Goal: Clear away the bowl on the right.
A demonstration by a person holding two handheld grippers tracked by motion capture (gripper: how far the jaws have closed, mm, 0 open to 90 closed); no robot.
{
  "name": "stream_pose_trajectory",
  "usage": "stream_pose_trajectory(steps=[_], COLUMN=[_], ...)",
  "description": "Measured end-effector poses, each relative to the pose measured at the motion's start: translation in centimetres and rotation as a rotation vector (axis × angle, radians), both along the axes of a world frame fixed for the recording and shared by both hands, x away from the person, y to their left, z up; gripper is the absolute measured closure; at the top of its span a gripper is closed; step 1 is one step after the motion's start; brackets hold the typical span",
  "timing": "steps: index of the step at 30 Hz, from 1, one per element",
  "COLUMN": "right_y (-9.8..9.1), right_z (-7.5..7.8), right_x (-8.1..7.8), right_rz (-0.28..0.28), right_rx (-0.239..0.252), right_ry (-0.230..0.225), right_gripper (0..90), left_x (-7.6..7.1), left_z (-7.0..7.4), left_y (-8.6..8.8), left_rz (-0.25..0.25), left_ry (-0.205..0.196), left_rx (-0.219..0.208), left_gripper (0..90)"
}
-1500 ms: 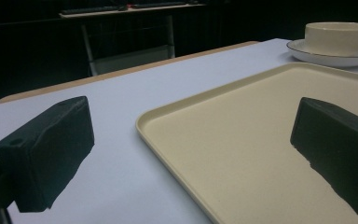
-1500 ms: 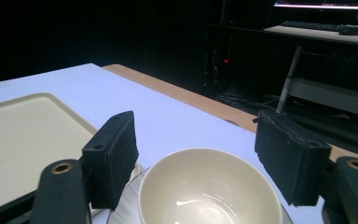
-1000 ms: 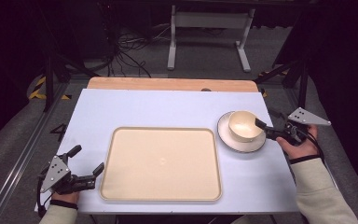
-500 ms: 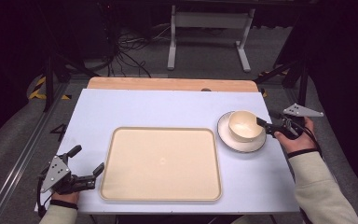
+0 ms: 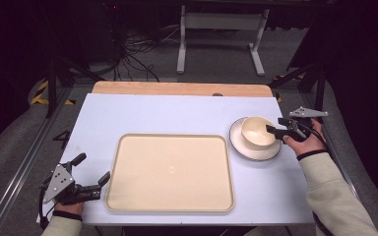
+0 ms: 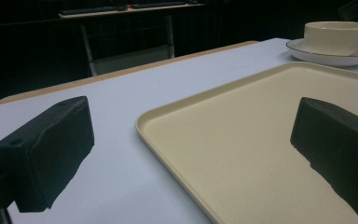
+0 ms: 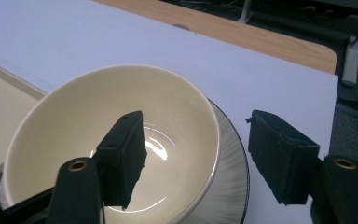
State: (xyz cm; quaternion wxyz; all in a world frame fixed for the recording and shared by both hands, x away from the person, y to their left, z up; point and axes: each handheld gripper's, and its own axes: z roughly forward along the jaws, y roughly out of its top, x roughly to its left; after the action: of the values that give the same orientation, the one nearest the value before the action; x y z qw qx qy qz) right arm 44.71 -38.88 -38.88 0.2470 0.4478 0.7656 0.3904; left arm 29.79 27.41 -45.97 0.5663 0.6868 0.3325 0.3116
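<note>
White table [image 5: 177, 118] in a dark room; left tongs [image 5: 89, 173] released; right tongs [image 5: 274, 126] closing, astride bowl [image 5: 256, 133] rim

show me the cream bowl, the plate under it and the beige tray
round cream ceramic bowl [image 5: 256, 130], high view, inner wall
white round plate with dark rim [image 5: 241, 149], high view, bare near-left rim
rectangular beige plastic tray [image 5: 170, 172], high view, flat middle

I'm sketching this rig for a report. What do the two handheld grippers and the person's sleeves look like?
Both the left gripper and the right gripper are black, each with two blocky black jaws and a grey three-cornered plate on top. Brass-coloured rivets show at the right gripper's jaw joints. The sleeves are cream, with dark cuffs.
</note>
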Motion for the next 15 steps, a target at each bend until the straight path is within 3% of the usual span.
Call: stream_pose_trajectory(steps=[15], right_y=[-0.2], right_z=[-1.4], right_x=[1.6], right_rz=[-0.055], right_rx=[0.026], right_ry=[0.177], right_gripper=[56.8], left_x=[0.0], left_z=[0.0], left_y=[0.0], left_rz=[-0.001], left_ry=[0.0], left_rx=[0.001], left_gripper=[0.2])
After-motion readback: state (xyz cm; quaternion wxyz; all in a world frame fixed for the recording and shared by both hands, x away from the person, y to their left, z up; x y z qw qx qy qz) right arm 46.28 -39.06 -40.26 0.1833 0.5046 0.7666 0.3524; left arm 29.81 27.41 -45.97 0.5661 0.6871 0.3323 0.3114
